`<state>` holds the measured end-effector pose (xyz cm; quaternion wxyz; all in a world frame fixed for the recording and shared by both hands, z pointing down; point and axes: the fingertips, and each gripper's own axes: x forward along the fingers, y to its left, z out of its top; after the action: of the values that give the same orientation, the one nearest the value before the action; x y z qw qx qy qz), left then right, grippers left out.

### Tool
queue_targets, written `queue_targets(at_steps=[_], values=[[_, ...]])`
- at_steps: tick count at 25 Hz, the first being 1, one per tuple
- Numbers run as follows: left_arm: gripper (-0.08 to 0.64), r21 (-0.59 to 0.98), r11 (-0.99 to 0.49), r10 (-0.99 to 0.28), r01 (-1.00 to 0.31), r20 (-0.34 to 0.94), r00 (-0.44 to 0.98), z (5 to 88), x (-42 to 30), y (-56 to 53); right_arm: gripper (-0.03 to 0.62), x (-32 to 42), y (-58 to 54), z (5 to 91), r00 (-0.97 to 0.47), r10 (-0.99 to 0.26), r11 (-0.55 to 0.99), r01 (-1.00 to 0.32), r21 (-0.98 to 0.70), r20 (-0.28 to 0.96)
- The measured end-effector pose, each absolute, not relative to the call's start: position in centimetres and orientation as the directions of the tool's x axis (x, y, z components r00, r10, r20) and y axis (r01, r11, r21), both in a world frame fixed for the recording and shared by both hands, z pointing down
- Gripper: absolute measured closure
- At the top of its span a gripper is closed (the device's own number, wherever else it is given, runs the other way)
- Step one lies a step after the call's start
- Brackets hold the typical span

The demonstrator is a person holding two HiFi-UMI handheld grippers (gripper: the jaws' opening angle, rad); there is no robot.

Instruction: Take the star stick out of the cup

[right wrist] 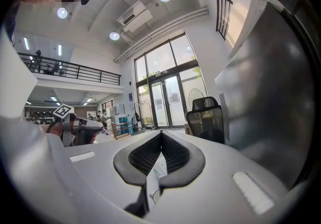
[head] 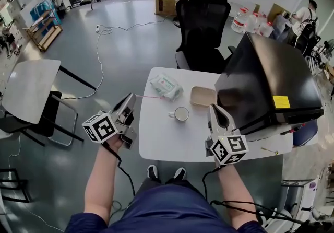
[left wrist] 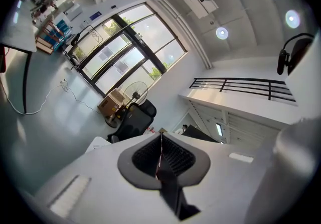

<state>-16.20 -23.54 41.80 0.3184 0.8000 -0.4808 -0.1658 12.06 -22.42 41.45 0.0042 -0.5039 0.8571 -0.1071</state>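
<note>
The star stick [head: 151,96], thin and faint, seems already clear of the cup [head: 181,114] on the desk [head: 156,143], pinched in the closed left gripper [head: 130,100], while the right gripper [head: 214,109] is closed on nothing, so little looks left.

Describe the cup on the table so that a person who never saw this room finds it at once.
Find the white table before the black office chair. Near its middle, just nearer the person than the wipes pack and the tan tray, stands the cup. It alone is small, round and white, with a handle toward the person's left.
</note>
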Motion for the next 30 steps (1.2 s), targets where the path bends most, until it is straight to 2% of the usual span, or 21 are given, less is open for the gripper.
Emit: queue_targets(at_steps=[11,30], values=[[0.549,0.695,-0.333,-0.898,-0.637,-0.027,0.439,40.5,-17.4,-22.5,0.586,11.5,-22.7,41.1,-0.498,-0.863,0.479,-0.860,-0.177,0.088],[0.549,0.719,-0.346,-0.890,-0.603,-0.046,0.454,40.2,-17.6,-22.2,0.586,10.6,-22.2,38.6,-0.491,-0.870,0.483,-0.867,-0.119,0.045]])
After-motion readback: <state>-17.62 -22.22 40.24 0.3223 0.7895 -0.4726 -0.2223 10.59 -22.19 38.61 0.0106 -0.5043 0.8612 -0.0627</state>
